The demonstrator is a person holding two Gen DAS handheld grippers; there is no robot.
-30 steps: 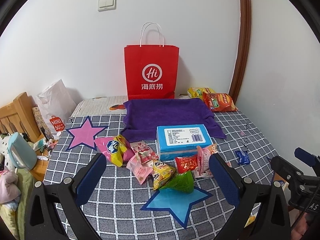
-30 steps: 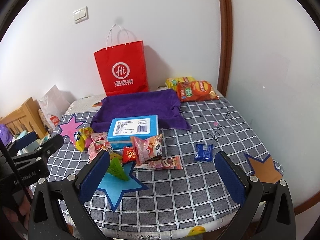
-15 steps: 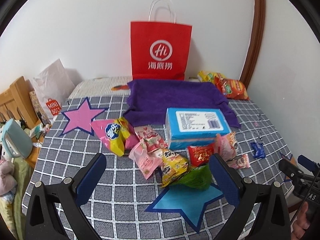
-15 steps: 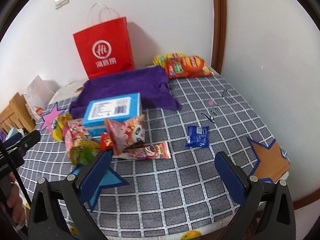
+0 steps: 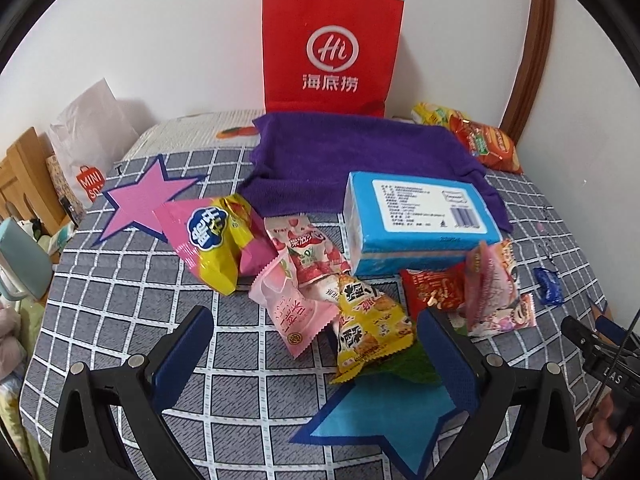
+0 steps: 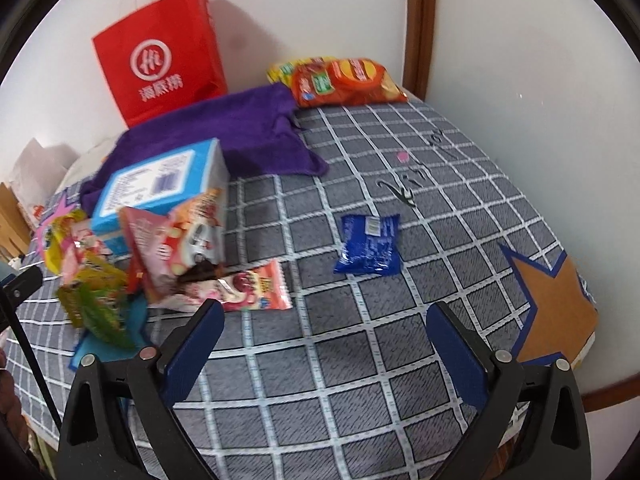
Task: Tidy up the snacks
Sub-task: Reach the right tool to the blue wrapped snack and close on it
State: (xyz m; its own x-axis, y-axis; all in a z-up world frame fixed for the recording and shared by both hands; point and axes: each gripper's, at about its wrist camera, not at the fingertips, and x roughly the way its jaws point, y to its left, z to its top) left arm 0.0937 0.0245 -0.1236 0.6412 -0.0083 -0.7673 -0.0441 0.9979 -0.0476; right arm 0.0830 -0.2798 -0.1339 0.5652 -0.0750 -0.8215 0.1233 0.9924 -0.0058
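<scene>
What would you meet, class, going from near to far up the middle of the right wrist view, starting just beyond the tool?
Checked tablecloth → small blue packet → purple towel → orange chip bag.

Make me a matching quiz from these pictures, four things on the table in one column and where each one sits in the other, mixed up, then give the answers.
Things:
1. red paper bag
2. blue box
3. small blue packet
4. orange chip bag

Places:
A. alone on the checked cloth, apart from the pile
B. upright against the back wall
C. far corner by the wooden trim
D. partly on the purple towel

Pairs: 1-B, 2-D, 3-A, 4-C
</scene>
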